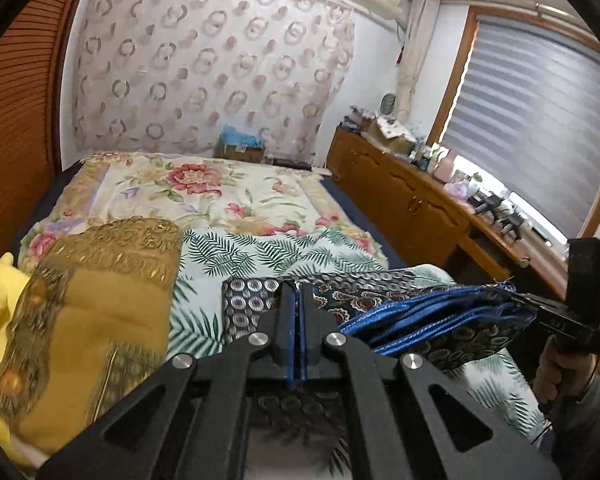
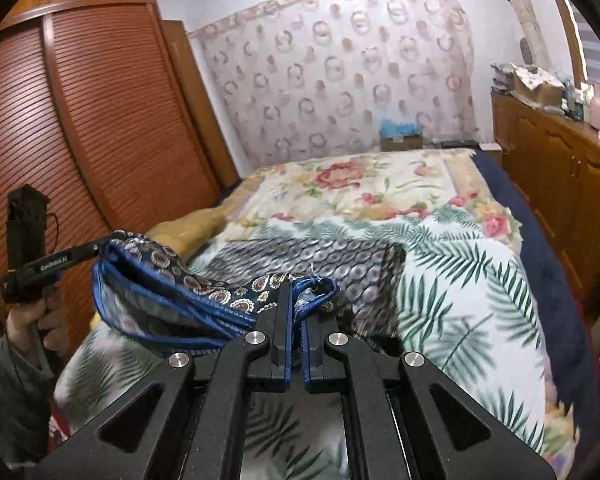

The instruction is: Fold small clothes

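Mustard pillow beside leaf-print sheet

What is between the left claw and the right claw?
Only the blue-trimmed patterned cloth, stretched from left claw to right claw; both wrist views show it.

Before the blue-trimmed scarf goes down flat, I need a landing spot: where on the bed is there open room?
Open: the palm-leaf sheet right of the grey patterned cloth, and the floral blanket beyond it. Crowded: the near left, where the mustard pillow sits, and beneath the scarf, which both grippers' jaws hold over the bed.
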Demonstrator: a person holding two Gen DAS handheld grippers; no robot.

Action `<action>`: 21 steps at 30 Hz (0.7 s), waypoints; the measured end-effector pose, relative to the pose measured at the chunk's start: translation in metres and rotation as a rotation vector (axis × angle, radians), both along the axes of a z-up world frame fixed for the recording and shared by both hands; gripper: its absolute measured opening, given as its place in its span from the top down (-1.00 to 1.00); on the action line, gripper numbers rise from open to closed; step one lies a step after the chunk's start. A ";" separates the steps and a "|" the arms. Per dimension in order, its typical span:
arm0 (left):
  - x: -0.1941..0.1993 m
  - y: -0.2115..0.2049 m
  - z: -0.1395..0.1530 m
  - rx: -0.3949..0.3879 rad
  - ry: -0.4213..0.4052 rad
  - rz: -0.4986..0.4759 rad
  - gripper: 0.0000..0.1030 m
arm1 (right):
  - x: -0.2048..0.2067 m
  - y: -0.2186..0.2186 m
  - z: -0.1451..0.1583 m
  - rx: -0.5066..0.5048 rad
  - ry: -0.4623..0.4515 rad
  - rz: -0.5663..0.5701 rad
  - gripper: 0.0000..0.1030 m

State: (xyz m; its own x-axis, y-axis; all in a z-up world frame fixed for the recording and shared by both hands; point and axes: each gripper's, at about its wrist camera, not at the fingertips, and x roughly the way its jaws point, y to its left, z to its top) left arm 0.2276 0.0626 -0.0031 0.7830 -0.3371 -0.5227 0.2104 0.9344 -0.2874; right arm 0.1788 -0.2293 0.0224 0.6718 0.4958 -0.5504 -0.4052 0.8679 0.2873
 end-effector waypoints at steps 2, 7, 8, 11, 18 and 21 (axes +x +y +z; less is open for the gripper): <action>0.018 -0.003 -0.007 0.013 0.018 -0.002 1.00 | 0.020 0.001 -0.004 -0.027 0.009 -0.011 0.99; 0.047 -0.006 -0.022 0.032 0.052 0.010 1.00 | 0.051 0.002 -0.018 -0.080 0.023 -0.024 0.92; 0.054 -0.005 -0.027 0.036 0.063 0.018 1.00 | 0.054 0.002 -0.020 -0.099 0.023 -0.031 0.85; 0.070 -0.008 -0.035 0.054 0.086 0.031 1.00 | 0.065 0.000 -0.023 -0.136 0.019 -0.052 0.44; 0.094 -0.013 -0.052 0.067 0.134 0.045 1.00 | 0.072 -0.021 -0.017 -0.201 -0.046 -0.123 -0.16; 0.096 -0.016 -0.052 0.061 0.142 0.027 0.94 | 0.070 -0.024 -0.022 -0.202 -0.033 -0.097 -0.18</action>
